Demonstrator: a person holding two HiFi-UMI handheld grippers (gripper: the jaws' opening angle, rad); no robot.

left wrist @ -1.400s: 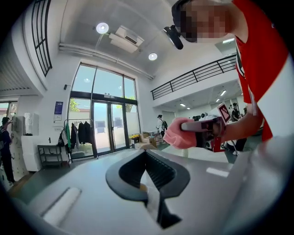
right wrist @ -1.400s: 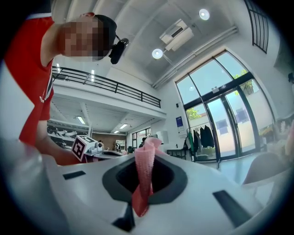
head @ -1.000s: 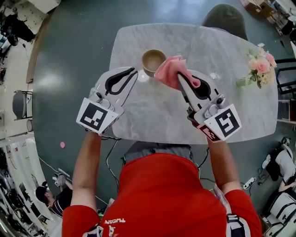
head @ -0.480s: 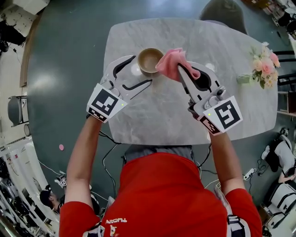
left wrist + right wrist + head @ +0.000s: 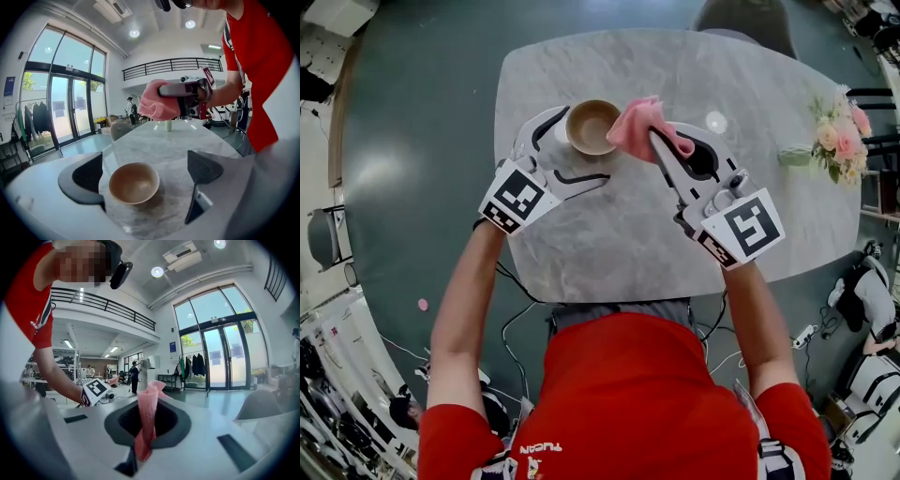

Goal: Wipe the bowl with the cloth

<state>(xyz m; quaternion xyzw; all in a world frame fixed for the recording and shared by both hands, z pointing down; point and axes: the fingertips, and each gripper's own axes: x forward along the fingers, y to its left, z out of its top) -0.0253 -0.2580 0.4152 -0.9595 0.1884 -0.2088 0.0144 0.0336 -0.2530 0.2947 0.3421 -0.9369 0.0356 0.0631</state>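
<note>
Left gripper (image 5: 586,143): its jaws stand wide apart and have just been opening; they grip nothing, though the bowl sits in the gap between them.
Bowl (image 5: 134,183): upright on the desk (image 5: 609,244), inside the spread of the left jaws and nearer the left-hand pad than the right-hand one. No pad presses on it as far as the left gripper view shows. The inside looks bare and dry.
Cloth (image 5: 639,127): pink and bunched, pinched in the right jaws, with its free part sticking out past their tips. It hangs beside the bowl's right rim, raised off the desk and apart from the bowl.
Right gripper (image 5: 658,142): its jaws are closed tight on a fold of the cloth, with the tips aimed toward the bowl.
Done so far: the cloth is picked up and carried close to the bowl, and the left jaws are set round the bowl, ready to steady it.
Left to do: by the look of it nearly everything. The left jaws must close on the bowl's wall, the cloth must go down into the bowl, and the wiping itself has not yet begun.
</note>
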